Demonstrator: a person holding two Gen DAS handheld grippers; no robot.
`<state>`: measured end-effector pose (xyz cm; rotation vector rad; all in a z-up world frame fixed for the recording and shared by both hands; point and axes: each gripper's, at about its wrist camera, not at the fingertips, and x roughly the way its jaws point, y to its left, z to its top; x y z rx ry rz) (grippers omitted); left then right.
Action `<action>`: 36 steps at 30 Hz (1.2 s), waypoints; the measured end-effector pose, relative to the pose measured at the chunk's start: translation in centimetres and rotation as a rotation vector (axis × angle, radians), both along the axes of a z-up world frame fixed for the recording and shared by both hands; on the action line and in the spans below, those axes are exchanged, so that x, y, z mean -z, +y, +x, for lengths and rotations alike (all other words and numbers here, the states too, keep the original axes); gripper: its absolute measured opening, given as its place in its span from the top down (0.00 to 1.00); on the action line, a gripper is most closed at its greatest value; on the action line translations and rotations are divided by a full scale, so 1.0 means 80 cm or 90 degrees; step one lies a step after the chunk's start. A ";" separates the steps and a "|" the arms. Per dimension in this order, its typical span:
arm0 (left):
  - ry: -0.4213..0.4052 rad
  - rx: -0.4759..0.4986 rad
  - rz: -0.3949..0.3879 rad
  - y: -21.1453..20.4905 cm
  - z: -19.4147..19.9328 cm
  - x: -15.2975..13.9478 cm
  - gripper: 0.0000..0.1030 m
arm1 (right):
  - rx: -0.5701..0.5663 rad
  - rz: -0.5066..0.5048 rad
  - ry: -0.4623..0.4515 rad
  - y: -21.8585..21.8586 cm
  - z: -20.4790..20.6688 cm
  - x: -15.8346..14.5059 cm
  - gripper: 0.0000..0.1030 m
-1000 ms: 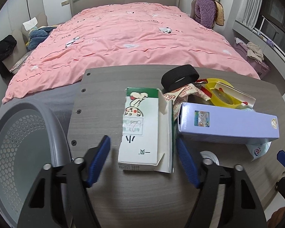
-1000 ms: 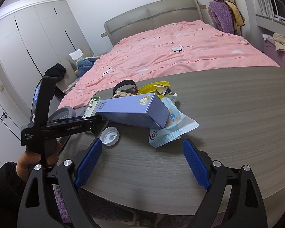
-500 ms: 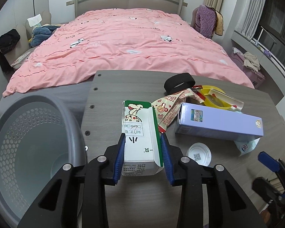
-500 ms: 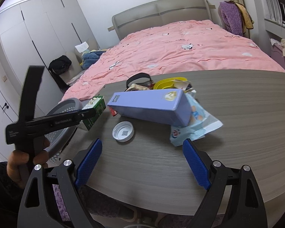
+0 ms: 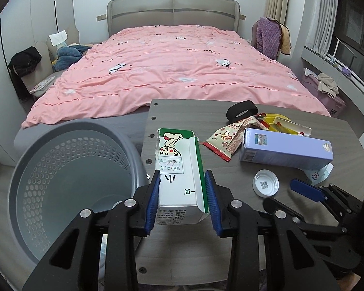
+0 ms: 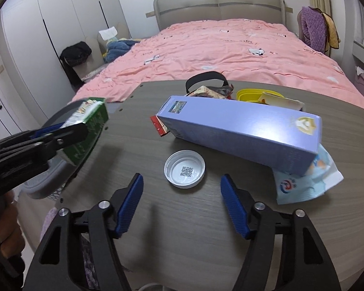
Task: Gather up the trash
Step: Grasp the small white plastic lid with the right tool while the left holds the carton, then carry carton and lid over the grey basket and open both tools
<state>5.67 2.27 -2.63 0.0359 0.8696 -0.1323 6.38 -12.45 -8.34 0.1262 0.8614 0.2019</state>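
Trash is being gathered one piece at a time, and the green and white carton [image 5: 179, 177] is the piece in hand: the left gripper [image 5: 182, 201] is clamping it between both blue pads, lifted clear of the table [image 5: 230, 169] at its near left edge. Just to the left of that gripper and below it, the grey perforated bin [image 5: 60, 181] is standing open. To finish this step well, I judge the carton should be carried fully over the bin's mouth before the pads let go, since the long box is sticking far out ahead of the jaws and could catch the rim and tip onto the floor. The right gripper [image 6: 182, 201] is closing with nothing between its pads yet; the white bottle cap [image 6: 185, 169] is lying open side up on the table just ahead of it, centred between the fingers. Beyond the cap, the long lilac box [image 6: 240, 131] is resting on a blue and white wrapper [image 6: 308, 181], with a snack wrapper [image 5: 227, 137], a yellow dish [image 5: 276, 117] and a black loop [image 5: 241, 109] farther back. The flat cap may need a low, level approach.
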 end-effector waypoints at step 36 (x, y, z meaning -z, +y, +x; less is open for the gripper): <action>-0.022 -0.165 0.010 0.178 -0.014 0.000 0.66 | -0.174 0.016 -0.046 0.156 0.041 -0.063 0.62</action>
